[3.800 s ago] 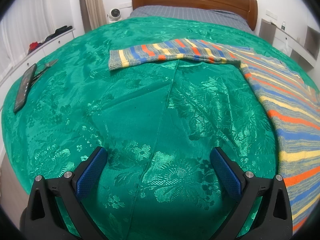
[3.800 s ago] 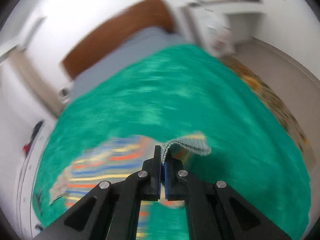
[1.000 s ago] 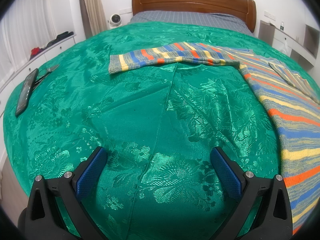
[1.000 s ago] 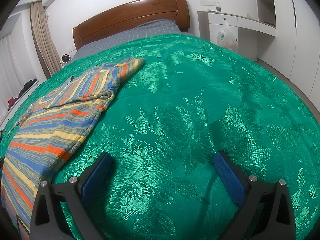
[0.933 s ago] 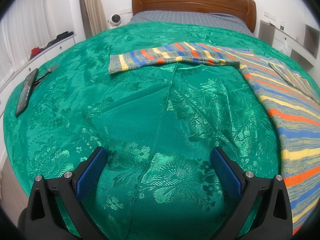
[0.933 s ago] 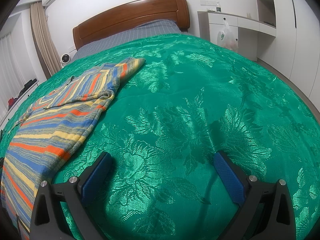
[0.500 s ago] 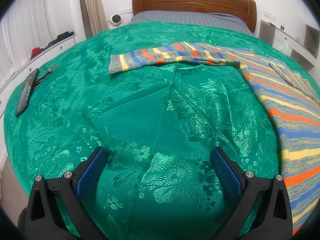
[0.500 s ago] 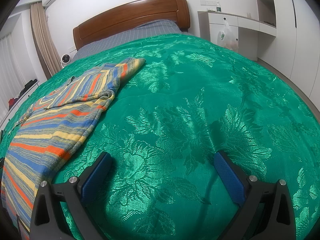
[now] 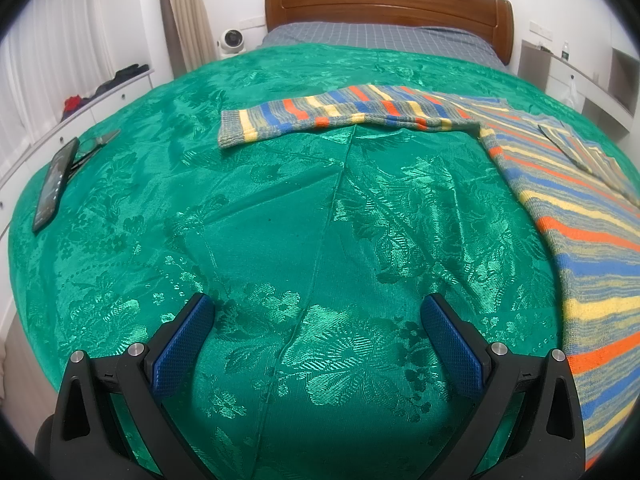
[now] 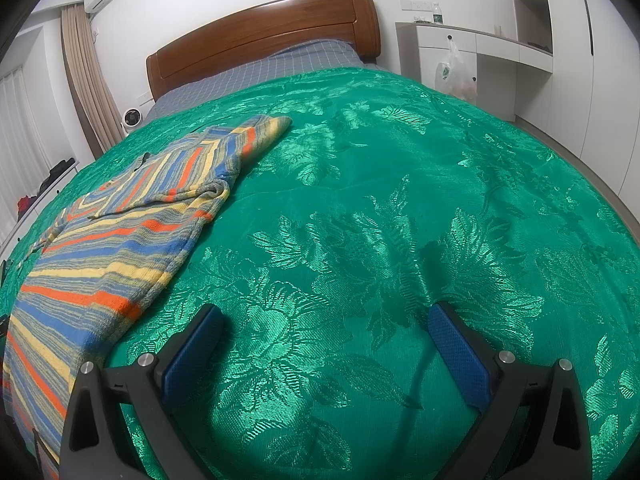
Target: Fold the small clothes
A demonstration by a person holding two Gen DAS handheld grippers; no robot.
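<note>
Sweater: a striped knit sweater [image 9: 580,216] in blue, orange, yellow and grey is laid flat on the green bedspread [image 9: 280,220]; in the left wrist view it is seen at the right side, in the right wrist view [image 10: 100,248] at the left side.
Left sleeve: one sleeve [image 9: 340,116] is stretched straight out across the bedspread, with its cuff at the far left end.
Right sleeve: the other sleeve [image 10: 224,152] is laid folded inward over the body of the garment.
Left tool: the left tool [image 9: 318,316] is held wide, with nothing between its blue pads [image 9: 180,344]; it is poised over bare bedspread, well apart from the sweater.
Right tool: the right tool [image 10: 324,330] is likewise spread wide and empty, just beside the sweater's lower edge.
Bedspread: a glossy floral weave is shown, with a crease running down the middle.
Bed: a wooden headboard [image 9: 384,4] and a grey checked sheet [image 9: 380,38] are seen beyond the bedspread.
Surroundings: a dark flat phone-like device [image 9: 54,184] is seen at the bedspread's left edge; a plastic bag [image 10: 456,72] is hung on a white cabinet [image 10: 480,60].
</note>
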